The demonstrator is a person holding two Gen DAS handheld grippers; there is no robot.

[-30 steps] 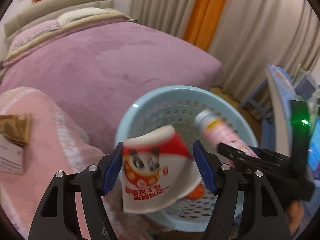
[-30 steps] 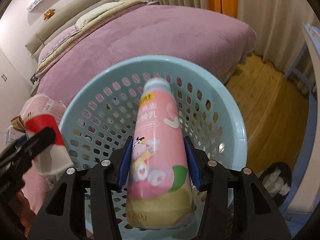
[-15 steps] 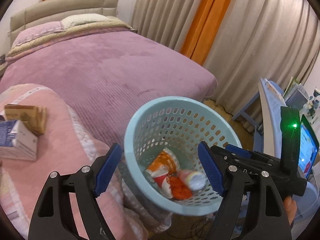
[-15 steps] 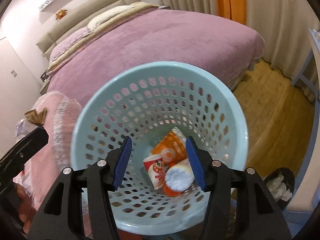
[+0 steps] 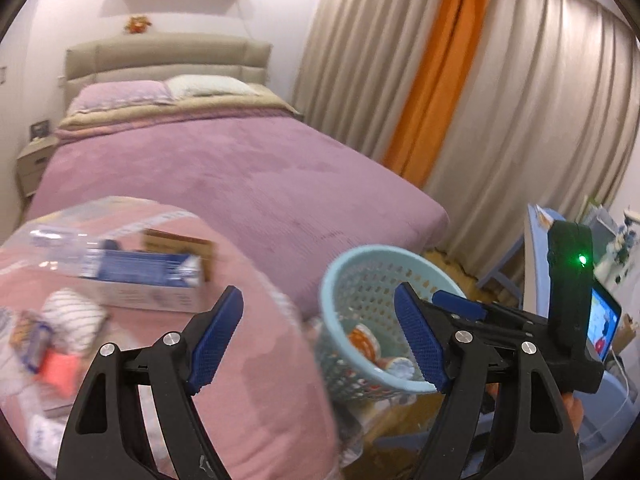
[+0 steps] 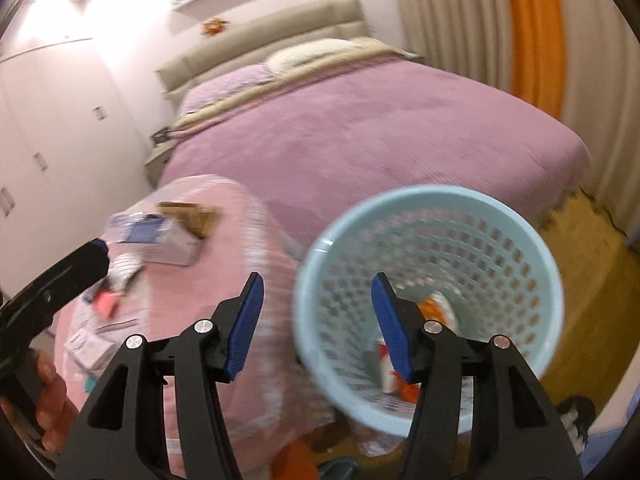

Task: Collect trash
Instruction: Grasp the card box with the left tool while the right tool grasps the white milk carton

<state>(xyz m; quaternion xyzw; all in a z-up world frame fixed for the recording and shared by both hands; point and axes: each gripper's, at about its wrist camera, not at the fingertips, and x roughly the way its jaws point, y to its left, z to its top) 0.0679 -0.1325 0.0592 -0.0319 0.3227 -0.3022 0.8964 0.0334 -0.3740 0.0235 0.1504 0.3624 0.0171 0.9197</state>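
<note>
Trash [image 6: 434, 308] now lying in the bottom of the pale blue basket [image 6: 520, 216] beside the bed's [image 5: 240, 176] foot corner: cup and bottle just dropped, jumbled, long axes unreadable. Left tongs [image 5: 320, 340] and right tongs [image 6: 318, 322] both agape and empty, jaws just widened. More scraps [image 5: 140, 276] waiting on the pink cushion [image 5: 256, 360].
</note>
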